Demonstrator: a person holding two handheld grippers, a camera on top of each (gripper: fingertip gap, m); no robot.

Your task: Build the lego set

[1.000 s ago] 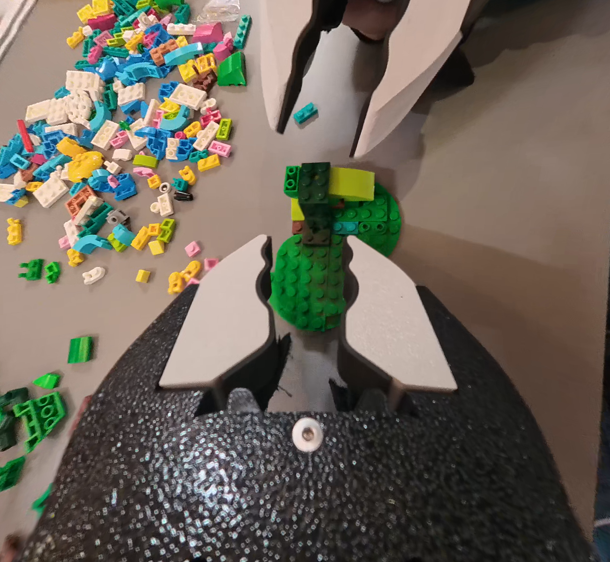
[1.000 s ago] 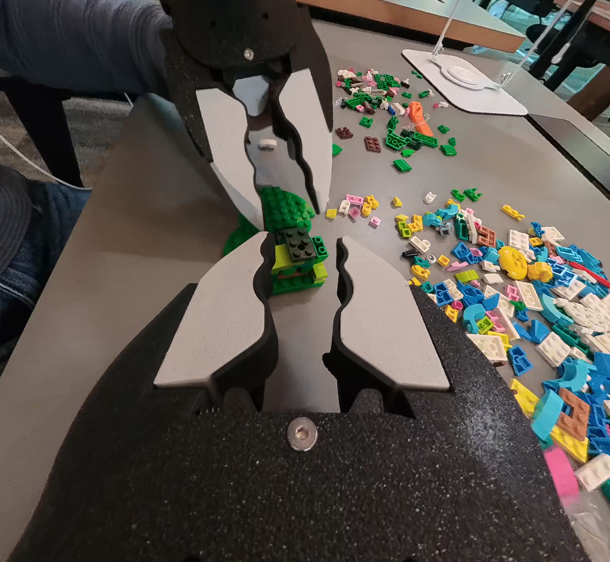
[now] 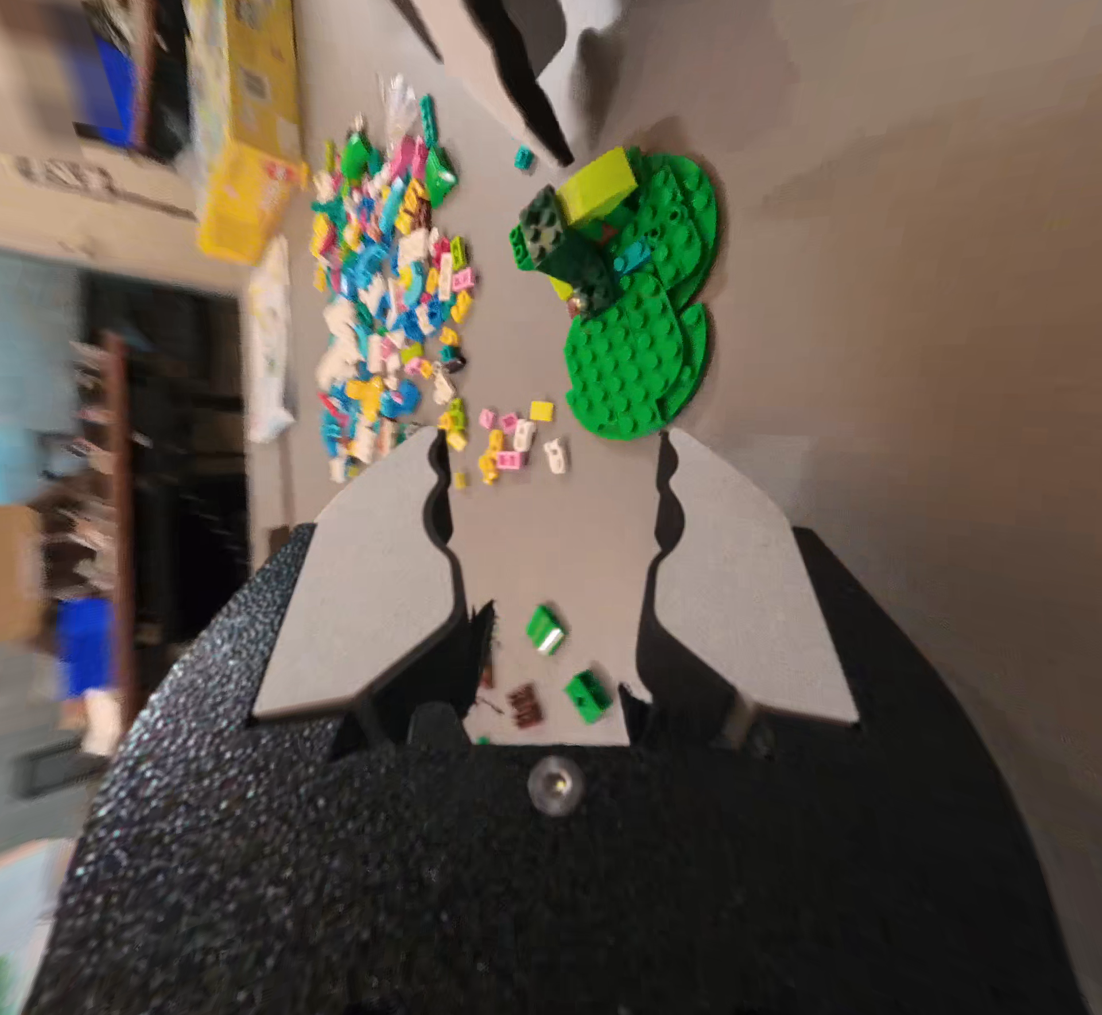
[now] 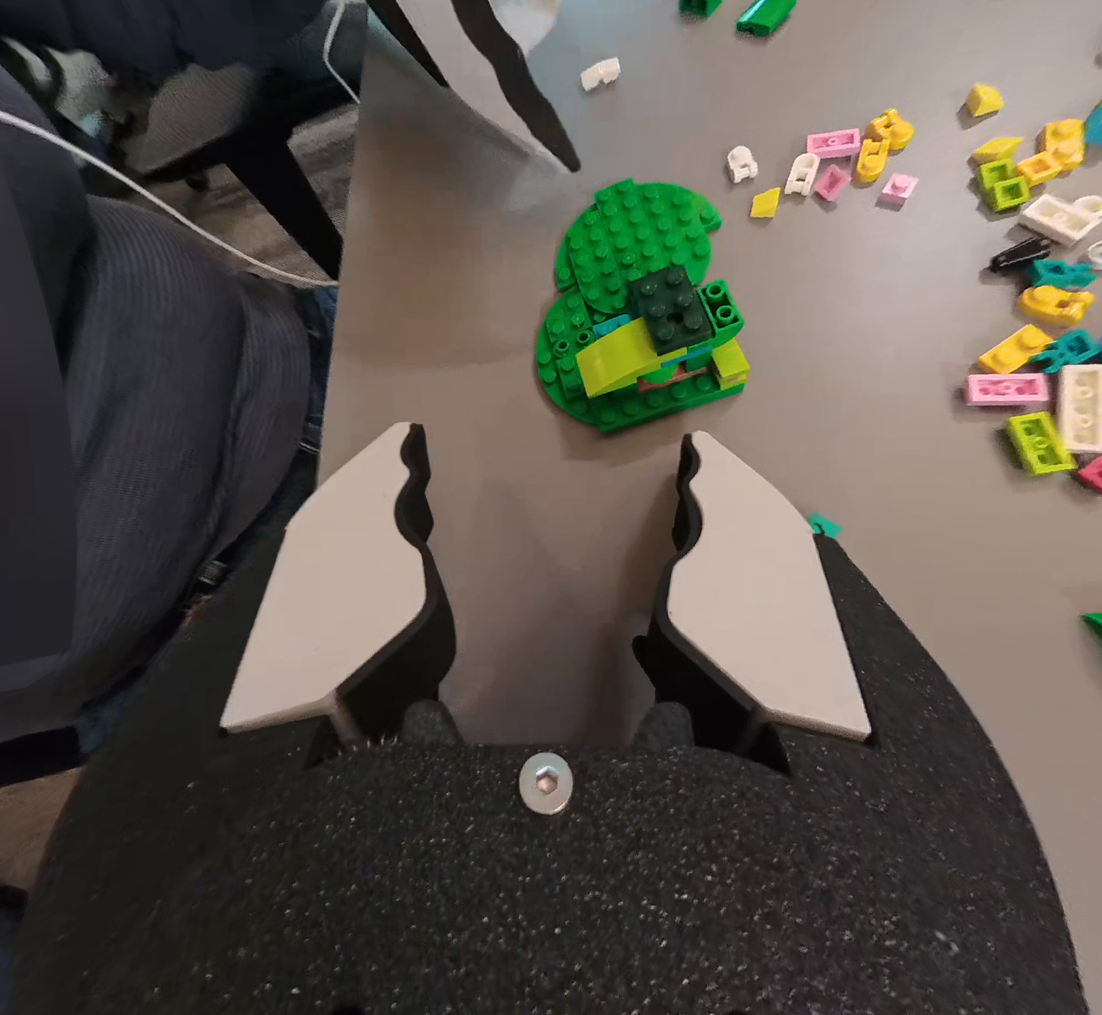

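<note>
The lego build is a bright green rounded baseplate [image 3: 632, 366] [image 4: 626, 229] on the grey table, with a dark green brick [image 4: 665, 307] and a lime curved piece [image 4: 614, 363] stacked at one end. My left gripper [image 3: 551, 438] is open and empty, just short of the baseplate's near edge. My right gripper [image 4: 551, 438] is open and empty, a little short of the build on its other side. Each gripper shows in the other's view above the build: the right one [image 3: 501, 32], the left one [image 4: 477, 32]. The left wrist view is blurred.
A heap of loose coloured bricks [image 3: 387, 295] lies left of the build, with a yellow box [image 3: 250, 110] behind it. Small green and brown pieces [image 3: 545, 629] lie between my left fingers. More loose bricks [image 4: 1037, 295] spread to the right. The table edge [image 4: 343, 283] and a person's leg are at left. The tips of one gripper are about 11 cm away from the tips of the other. My right gripper's tips are some 4 cm from the dark green brick [image 4: 665, 307]. Seen from the left wrist view [image 3: 536, 216] as well.
Both grippers have opened wider and drawn back from the build. The left one, which straddled the baseplate, has also swung round. The build stays on the table.
</note>
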